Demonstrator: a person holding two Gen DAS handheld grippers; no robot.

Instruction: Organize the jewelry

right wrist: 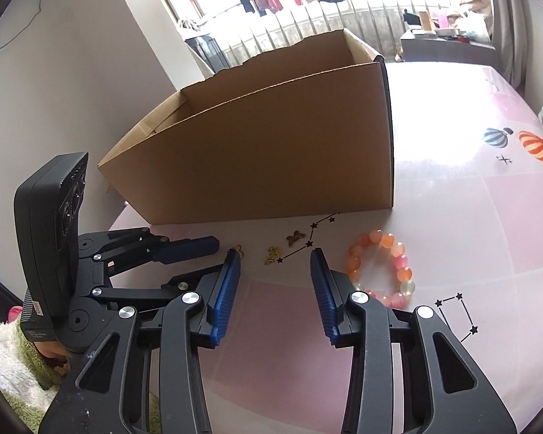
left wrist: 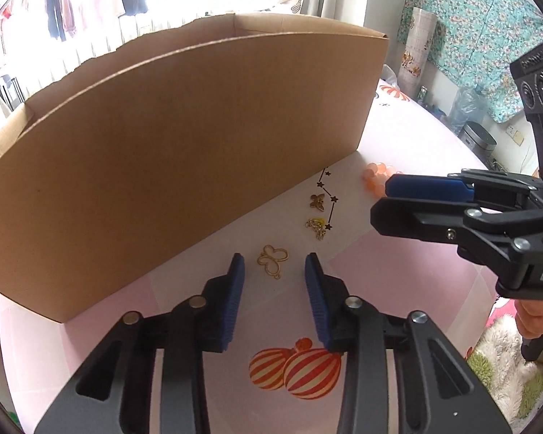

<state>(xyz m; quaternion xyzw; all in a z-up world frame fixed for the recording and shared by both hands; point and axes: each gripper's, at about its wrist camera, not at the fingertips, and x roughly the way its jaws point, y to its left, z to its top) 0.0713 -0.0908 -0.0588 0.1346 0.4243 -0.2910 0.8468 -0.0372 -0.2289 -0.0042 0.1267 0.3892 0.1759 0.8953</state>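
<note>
Your left gripper hangs over the pink worktop with its jaws partly open and nothing between the pads. The gold open-outline butterfly charm lies flat on the worktop just beyond the jaw tips, roughly in line with the gap and nearer the left jaw. Farther out past the jaws, a little toward the right one, sit a small gold chain piece with a yellow bit and then a small solid gold butterfly, both close to the foot of the cardboard box, which stands ahead and to the left of the jaws. Your right gripper also has its jaws partly open and empty, and there is only bare worktop in the gap. The bracelet of orange and pink beads lies on the worktop just outside the right jaw, partly hidden behind it; whether it touches that jaw you cannot tell. Ahead of the gap lie the chain piece and the small butterfly, with the box wall behind them. Outside the left jaw, the left gripper's fingers point in along the worktop.
</note>
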